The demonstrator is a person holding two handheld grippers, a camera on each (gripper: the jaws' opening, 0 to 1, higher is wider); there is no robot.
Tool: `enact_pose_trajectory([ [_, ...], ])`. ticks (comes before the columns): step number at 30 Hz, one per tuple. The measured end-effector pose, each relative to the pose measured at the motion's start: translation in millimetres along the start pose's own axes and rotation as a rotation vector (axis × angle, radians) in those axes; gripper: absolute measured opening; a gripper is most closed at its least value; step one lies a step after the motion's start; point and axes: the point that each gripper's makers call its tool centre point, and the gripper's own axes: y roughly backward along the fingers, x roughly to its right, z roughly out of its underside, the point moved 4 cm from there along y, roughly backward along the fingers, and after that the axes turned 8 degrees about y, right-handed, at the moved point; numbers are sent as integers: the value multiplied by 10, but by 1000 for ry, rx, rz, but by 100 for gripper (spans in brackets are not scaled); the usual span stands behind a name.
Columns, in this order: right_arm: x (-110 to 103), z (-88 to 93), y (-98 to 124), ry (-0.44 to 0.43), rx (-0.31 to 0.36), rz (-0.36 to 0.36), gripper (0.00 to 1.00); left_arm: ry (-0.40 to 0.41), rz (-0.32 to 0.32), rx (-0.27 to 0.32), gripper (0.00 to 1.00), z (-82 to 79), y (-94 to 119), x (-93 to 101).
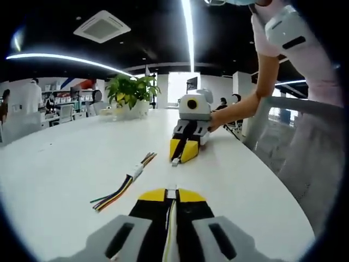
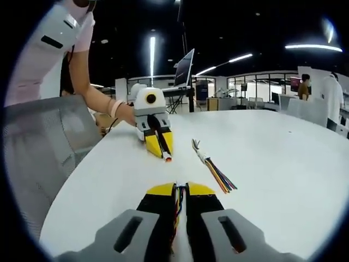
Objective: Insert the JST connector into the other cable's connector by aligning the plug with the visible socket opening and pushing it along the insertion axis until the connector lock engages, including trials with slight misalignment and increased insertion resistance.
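— Two grippers on the white table [image 1: 65, 164], facing each other nose to nose. What's the left gripper [image 1: 171, 194] got?

— Seen from its own camera, its yellow-tipped jaws are pressed together on a cable, with a small white connector [image 1: 171, 193] poking out right at the tips and thin wires running back down between the jaws.

— And across from it?

— Straight ahead sits the right gripper [image 1: 181, 158], a person's hand [image 1: 218, 120] behind it. Its jaws are pinched too, with a white plug [image 1: 175, 161] sticking out at the tip, pointing back toward the left one. The two connectors are apart, with bare table between them.

— From the right gripper view?

— Same story mirrored. Its own jaws are closed on coloured wires [image 2: 176, 204] that run down the slot between them. Ahead, the left gripper shows its tip with a whitish connector end touched with red.

— Anything else near?

— A loose cable bundle [image 1: 124, 186] with multicoloured wires and a white connector midway lies flat on the table, to the left of the left gripper's line, untouched. A potted plant [image 1: 131, 93] stands farther back.
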Motion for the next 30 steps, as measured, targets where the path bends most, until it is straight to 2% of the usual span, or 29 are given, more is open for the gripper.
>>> enact_pose_trajectory([
  [10,55,37,18,-23,0,-12,3,18,3,-8,0,-9,-6,-18],
  [14,96,46,20,-19,5,-26,3,13,16,-2,0,-85,-24,16],
  [18,52,-19,-24,-9,17,-61,3,-4,13,-26,0,-94,-17,17],
  [23,-22,-126,-97,7,30,-94,3,-7,22,-20,0,-159,-23,51],
  [30,-35,-152,-154,22,27,-117,3,-16,47,-26,0,-207,-55,98],
])
